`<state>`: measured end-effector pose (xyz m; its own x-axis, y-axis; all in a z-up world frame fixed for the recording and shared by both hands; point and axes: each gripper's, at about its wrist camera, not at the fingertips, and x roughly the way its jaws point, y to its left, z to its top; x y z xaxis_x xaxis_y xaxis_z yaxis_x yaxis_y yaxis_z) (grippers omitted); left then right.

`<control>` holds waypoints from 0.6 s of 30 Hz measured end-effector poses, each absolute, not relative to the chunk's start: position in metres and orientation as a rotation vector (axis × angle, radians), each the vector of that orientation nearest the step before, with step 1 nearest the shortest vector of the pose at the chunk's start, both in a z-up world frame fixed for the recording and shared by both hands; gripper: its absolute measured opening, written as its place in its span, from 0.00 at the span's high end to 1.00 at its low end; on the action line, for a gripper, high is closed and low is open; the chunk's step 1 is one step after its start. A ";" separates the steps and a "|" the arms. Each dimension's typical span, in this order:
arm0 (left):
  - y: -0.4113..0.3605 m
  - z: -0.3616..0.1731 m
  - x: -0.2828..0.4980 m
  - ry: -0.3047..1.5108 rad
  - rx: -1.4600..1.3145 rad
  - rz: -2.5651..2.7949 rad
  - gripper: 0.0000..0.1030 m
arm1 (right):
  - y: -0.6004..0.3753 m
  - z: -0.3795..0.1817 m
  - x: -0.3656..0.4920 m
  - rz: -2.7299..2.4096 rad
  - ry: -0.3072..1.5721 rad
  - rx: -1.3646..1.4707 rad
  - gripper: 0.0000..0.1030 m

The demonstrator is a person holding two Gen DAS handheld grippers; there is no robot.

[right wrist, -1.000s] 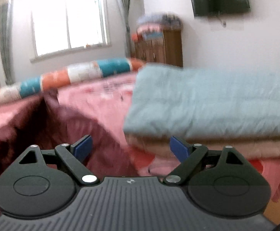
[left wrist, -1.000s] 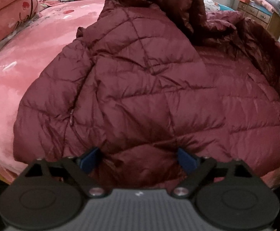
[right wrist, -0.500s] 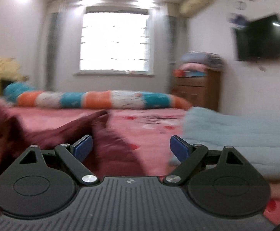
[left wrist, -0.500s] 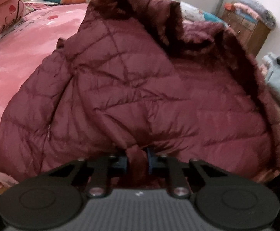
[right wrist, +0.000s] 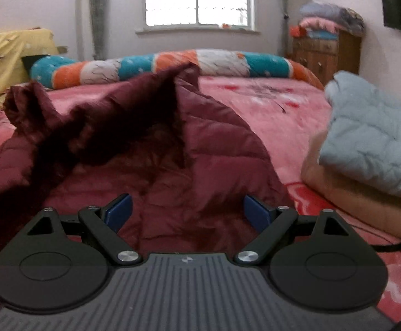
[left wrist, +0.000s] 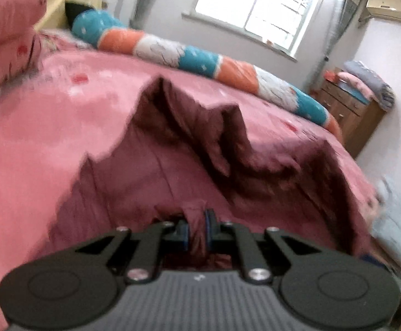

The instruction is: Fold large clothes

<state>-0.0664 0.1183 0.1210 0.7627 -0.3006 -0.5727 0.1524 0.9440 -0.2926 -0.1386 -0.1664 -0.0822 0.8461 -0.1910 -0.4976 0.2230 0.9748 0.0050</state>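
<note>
Pinching a fold of the maroon quilted jacket between its blue pads, the left gripper has its jaws pressed together on the fabric at the garment's near edge. From there the jacket spreads away over the pink bedspread, rumpled into peaks. The right gripper hovers over the jacket's near right part with its jaws spread wide and nothing between the pads. A striped bolster lies along the far side of the bed, and folded blankets sit at the right. No brand, label or writing can be read anywhere.
</note>
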 end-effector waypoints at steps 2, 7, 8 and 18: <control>0.123 0.125 -0.040 0.644 -0.236 -0.215 0.92 | -0.172 -0.078 -0.136 -0.241 0.528 0.077 0.00; 0.144 0.130 0.015 0.611 -0.237 -0.090 0.92 | -0.186 -0.083 -0.118 -0.309 0.515 0.058 0.00; 0.150 0.128 0.025 0.610 -0.241 -0.060 0.92 | -0.189 -0.083 -0.112 -0.319 0.513 0.063 0.00; 0.225 0.122 0.104 0.576 -0.210 0.267 0.92 | -0.214 -0.082 -0.060 -0.452 0.458 0.041 0.00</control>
